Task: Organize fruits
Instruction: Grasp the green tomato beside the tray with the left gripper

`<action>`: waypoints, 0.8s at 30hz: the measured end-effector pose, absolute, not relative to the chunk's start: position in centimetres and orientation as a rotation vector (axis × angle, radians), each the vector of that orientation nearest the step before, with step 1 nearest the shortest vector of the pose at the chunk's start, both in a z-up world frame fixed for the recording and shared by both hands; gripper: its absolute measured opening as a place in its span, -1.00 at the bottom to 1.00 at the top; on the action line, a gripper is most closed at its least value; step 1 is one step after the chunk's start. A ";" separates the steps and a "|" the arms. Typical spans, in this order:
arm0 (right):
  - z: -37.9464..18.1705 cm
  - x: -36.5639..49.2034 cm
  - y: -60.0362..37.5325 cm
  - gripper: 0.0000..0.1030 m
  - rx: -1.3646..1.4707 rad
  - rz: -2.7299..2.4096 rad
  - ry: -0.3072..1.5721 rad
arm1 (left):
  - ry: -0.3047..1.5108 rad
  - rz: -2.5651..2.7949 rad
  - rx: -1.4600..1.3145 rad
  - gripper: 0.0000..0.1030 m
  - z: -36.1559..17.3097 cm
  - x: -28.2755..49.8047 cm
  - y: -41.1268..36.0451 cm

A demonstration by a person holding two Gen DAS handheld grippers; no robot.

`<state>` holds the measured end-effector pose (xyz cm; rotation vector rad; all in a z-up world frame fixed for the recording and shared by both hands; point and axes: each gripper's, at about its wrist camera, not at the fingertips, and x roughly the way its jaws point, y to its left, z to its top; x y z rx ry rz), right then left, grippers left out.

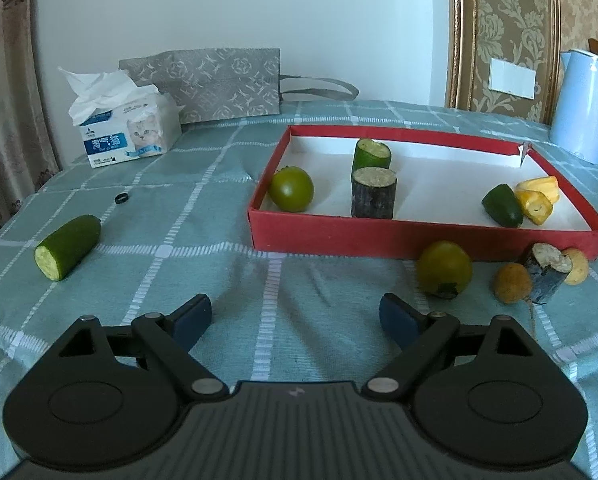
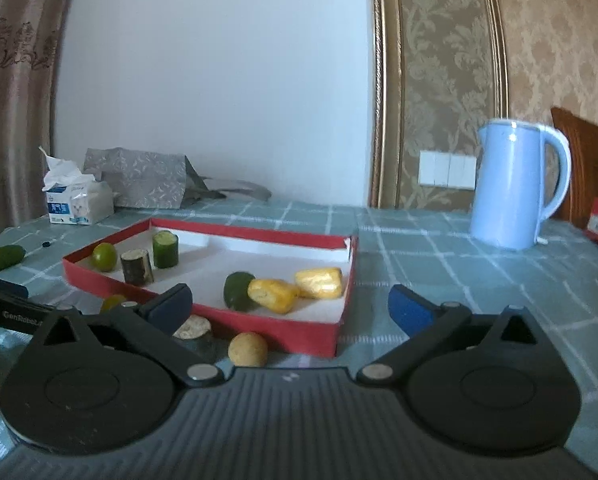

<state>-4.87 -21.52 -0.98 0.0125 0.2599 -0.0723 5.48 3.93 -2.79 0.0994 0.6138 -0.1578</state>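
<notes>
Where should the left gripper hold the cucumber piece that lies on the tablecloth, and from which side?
Grip the cucumber piece across its round middle, coming from above. It lies on its side, alone on the tablecloth, and its far end tapers. The left gripper is open and holds nothing.

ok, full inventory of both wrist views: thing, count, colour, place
shallow cardboard box: 1, red with white inside, centre of the table
round green fruits: 2, one in the box, one in front of it
green cucumber pieces: 3, two in the box, one far left on the cloth
dark sugarcane stubs: 2, one in the box, one in front of it
yellow jackfruit pieces: 2, box's right end
small tan round fruits: 2, front of the box
tissue pack: 1, white-blue, back left
patterned grey bag: 1, by the wall
light blue kettle: 1, back right
checked teal tablecloth: 1
left gripper: jaws open, empty
right gripper: jaws open, empty
</notes>
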 end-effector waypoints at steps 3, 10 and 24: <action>-1.3 -4.2 -22.2 1.00 0.039 -0.104 0.301 | 0.598 -0.164 0.077 0.78 -2.5 5.2 4.2; -2.1 -3.1 -25.3 1.00 0.267 -0.083 0.416 | 0.576 -0.185 0.081 0.78 -2.2 4.9 3.7; -2.3 -2.9 -24.7 1.00 0.234 -0.088 0.430 | 0.596 -0.321 0.004 0.78 -1.5 5.5 1.6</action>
